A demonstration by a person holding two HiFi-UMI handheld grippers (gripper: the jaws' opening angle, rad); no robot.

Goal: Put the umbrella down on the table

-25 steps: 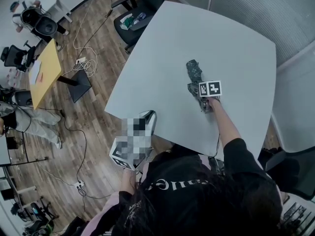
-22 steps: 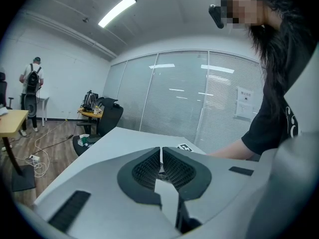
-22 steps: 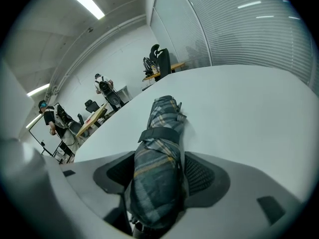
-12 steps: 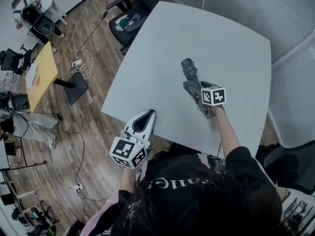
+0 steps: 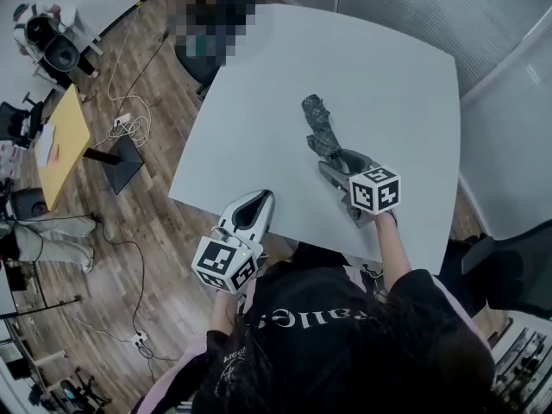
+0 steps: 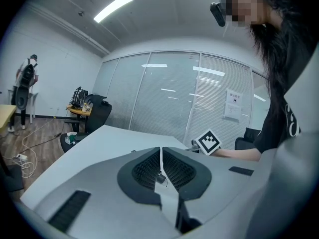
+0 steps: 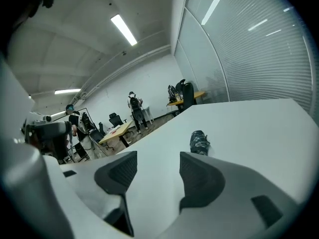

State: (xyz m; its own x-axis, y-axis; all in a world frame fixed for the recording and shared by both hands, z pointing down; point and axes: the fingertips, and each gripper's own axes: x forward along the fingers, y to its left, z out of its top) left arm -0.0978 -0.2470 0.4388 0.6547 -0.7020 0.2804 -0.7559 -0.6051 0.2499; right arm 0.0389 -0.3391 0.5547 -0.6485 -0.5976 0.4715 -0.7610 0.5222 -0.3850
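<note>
A folded dark plaid umbrella [image 5: 316, 123] lies flat on the pale grey table [image 5: 405, 93], a little right of its middle. My right gripper [image 5: 331, 159] is just behind the umbrella's near end, open, with nothing between its jaws. In the right gripper view the umbrella [image 7: 199, 142] rests on the tabletop beyond the right jaw, apart from the right gripper [image 7: 154, 171]. My left gripper [image 5: 251, 211] hovers over the table's front edge, shut and empty. The left gripper [image 6: 160, 162] shows its jaws pressed together in its own view.
Beyond the table's left edge is a wood floor with cables [image 5: 125, 128], a yellow desk [image 5: 59, 145] and office chairs [image 5: 52, 46]. A glass wall with blinds [image 5: 414, 7] runs behind the table. A dark chair [image 5: 509, 274] stands at the right.
My right gripper has drawn back toward me, away from the umbrella, which stays lying on the table. The left gripper has hardly moved.
</note>
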